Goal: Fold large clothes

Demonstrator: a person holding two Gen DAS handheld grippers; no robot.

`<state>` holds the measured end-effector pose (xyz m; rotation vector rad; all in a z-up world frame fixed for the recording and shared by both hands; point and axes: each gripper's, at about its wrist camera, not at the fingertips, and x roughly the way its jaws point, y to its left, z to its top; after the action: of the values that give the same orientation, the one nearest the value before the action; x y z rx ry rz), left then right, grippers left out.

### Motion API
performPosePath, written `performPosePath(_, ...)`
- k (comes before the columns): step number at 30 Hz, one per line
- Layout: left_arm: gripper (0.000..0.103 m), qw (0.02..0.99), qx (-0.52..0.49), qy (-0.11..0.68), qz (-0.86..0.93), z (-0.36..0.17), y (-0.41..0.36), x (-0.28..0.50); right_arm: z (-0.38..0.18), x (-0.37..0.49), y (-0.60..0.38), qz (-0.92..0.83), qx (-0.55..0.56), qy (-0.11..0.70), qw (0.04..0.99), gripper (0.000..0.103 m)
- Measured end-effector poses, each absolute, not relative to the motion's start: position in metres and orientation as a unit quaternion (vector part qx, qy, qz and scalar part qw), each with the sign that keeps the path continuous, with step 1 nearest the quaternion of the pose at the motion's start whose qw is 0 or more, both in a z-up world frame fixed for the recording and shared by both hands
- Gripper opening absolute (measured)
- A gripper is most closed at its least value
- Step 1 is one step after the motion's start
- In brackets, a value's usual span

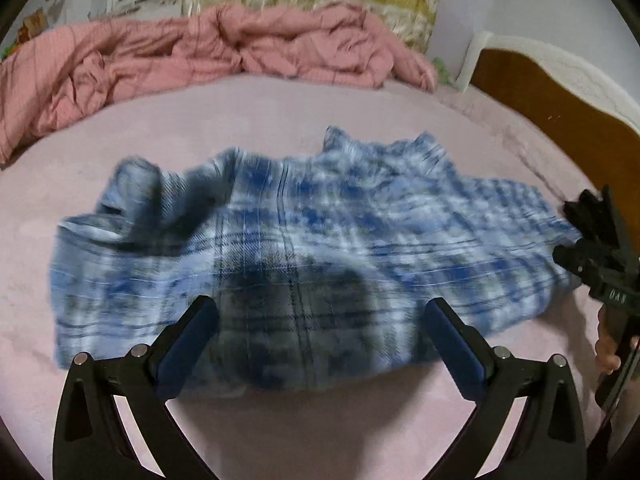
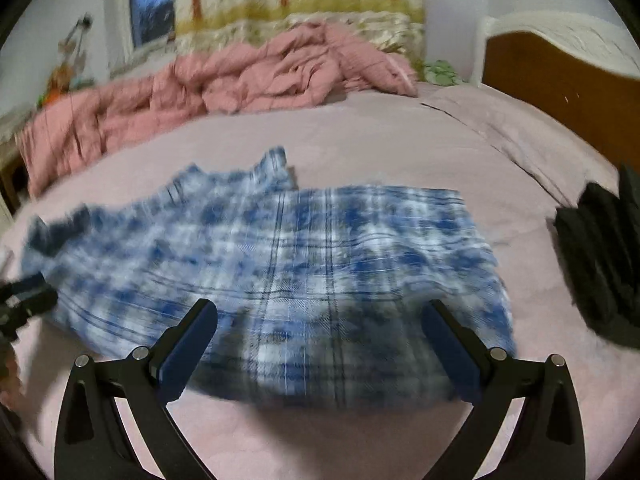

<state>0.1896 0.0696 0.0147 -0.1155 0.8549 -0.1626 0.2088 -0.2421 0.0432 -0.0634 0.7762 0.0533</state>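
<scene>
Blue-and-white plaid flannel, that's the shirt I'm dealing with, and it's lying spread out and a bit rumpled in the middle of the bed, on a pale pink sheet. Both my cameras are pretty blurry, so the fine detail of the fabric is hard to make out. My left gripper hangs over the near edge of the shirt with its jaws spread wide, nothing between them, blue pads facing each other. Same deal with my right gripper: jaws wide apart and empty, hovering above the near hem on the other end of the shirt. From the left view I can see the right gripper's black body at the far right edge, just beside the shirt's side, with a bit of my hand under it. A bunched-up pink comforter is piled along the far side of the bed, well apart from the shirt. There's a wooden headboard off to the right, and something black sits on the bed near that side.
</scene>
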Motion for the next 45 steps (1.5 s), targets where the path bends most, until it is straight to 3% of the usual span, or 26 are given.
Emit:
performPosePath(7,0.103,0.909,-0.022,0.406,-0.086,-0.01,0.063,0.183,0.01,0.212,-0.245,0.034,-0.032,0.4,0.915,0.103)
performPosePath(14,0.101,0.928,0.017,0.363,-0.083,0.016,0.077,0.184,0.025,0.202,-0.263,0.01,-0.006,0.357,0.934,0.102)
performPosePath(17,0.092,0.93,-0.016,0.361,-0.07,0.021,0.107,0.193,0.041,0.193,-0.273,-0.031,-0.022,0.305,0.952,0.101)
performPosePath(20,0.069,0.923,-0.033,0.379,-0.058,0.02,0.133,0.213,0.047,0.19,-0.279,-0.019,-0.023,0.291,0.956,0.096)
performPosePath(22,0.067,0.923,-0.01,0.384,-0.034,0.02,0.144,0.228,0.048,0.188,-0.282,-0.034,-0.021,0.28,0.959,0.088)
performPosePath(30,0.066,0.93,0.038,0.363,0.047,0.024,0.163,0.246,0.049,0.172,-0.284,-0.058,-0.021,0.238,0.969,0.086)
performPosePath(35,0.068,0.945,-0.011,0.326,-0.036,0.038,0.135,0.195,0.05,0.164,-0.273,-0.112,-0.051,0.207,0.971,0.088)
performPosePath(39,0.088,0.958,-0.005,0.282,-0.059,0.05,0.098,0.16,0.052,0.155,-0.264,-0.11,-0.073,0.187,0.973,0.089)
performPosePath(42,0.103,0.97,0.006,0.239,-0.051,0.06,0.074,0.143,0.054,0.149,-0.257,-0.126,-0.089,0.171,0.973,0.099)
performPosePath(45,0.103,0.979,0.007,0.195,-0.051,0.068,0.059,0.131,0.057,0.139,-0.255,-0.127,-0.093,0.152,0.976,0.103)
